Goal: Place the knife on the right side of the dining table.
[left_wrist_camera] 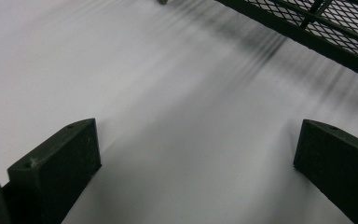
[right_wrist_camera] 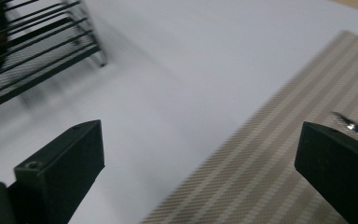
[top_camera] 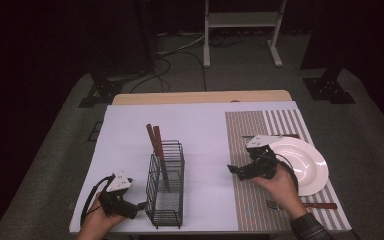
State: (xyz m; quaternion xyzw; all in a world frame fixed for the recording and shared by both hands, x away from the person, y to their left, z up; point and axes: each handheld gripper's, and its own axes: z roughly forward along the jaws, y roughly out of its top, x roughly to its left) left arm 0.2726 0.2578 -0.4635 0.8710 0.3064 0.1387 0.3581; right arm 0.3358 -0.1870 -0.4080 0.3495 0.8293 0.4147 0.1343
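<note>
Wire basket blocks centre; bare white table beside it free

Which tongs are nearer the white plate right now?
Right. The right tongs hover over the striped placemat at the white plate's left rim; the left tongs sit across the table, left of the wire cutlery basket.

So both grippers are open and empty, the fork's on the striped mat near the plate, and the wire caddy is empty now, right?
Not quite: the wire caddy isn't empty. The high view shows two wooden-handled utensils standing in it. The rest holds: left gripper and right gripper are open with nothing between their fingers, and the fork lies on the striped mat near the plate.
</note>
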